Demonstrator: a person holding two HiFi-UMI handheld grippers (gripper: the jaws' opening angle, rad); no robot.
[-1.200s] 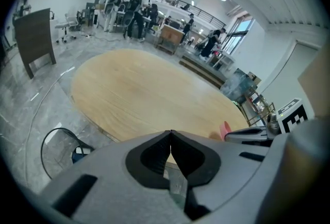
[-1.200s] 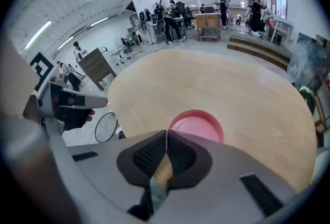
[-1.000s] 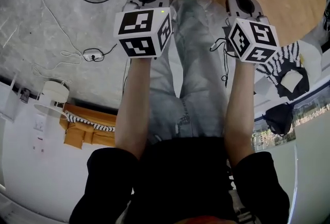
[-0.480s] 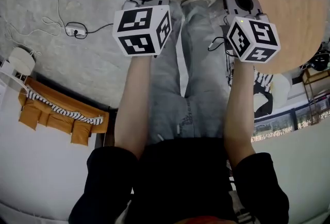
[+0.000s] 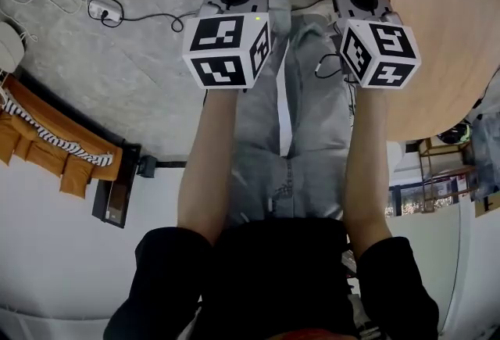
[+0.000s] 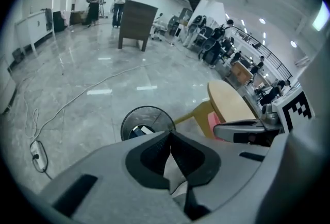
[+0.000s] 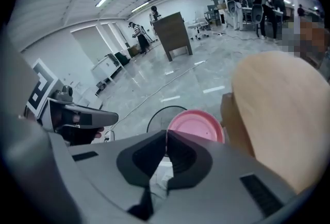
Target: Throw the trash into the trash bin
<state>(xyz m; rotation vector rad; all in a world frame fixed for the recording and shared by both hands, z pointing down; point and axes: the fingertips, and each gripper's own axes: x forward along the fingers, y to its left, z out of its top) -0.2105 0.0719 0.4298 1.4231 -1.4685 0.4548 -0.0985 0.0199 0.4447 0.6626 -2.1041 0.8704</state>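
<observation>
At the far left a white power strip (image 5: pixel 100 10) and its cable lie on the grey polished stone floor (image 5: pixel 117 73), well apart from the person's legs, so I judge them little concern.

The left tongs (image 6: pixel 169 133) are closed tip to tip with nothing between them. They have no part in this step and are best held to the side, away from the drop.

Straight beyond them on the floor stands the round black wire-mesh trash bin (image 6: pixel 147 121), with something pale and blue lying inside.

The right tongs (image 7: pixel 166 133) are clamped shut on the near rim of the pink round flat plate (image 7: pixel 198 125). The plate juts out past the tips and, in the right gripper view, covers part of the bin's mouth. This is the trash, held in the air and not yet over the bin. In the head view only the bin's rim shows at the top edge, farther off than either pair of tongs.

On the right is the round pale wooden worktop (image 5: pixel 441 34), its edge near the plate.

For the carry, I judge the grip should be firm, since only a thin rim is pinched and a swing could twist the plate loose. Take the plate away from the worktop's edge and centre it above the mouth. Tilt it edge-down so it slips in rather than bridging the rim, and only then open the tongs.
</observation>
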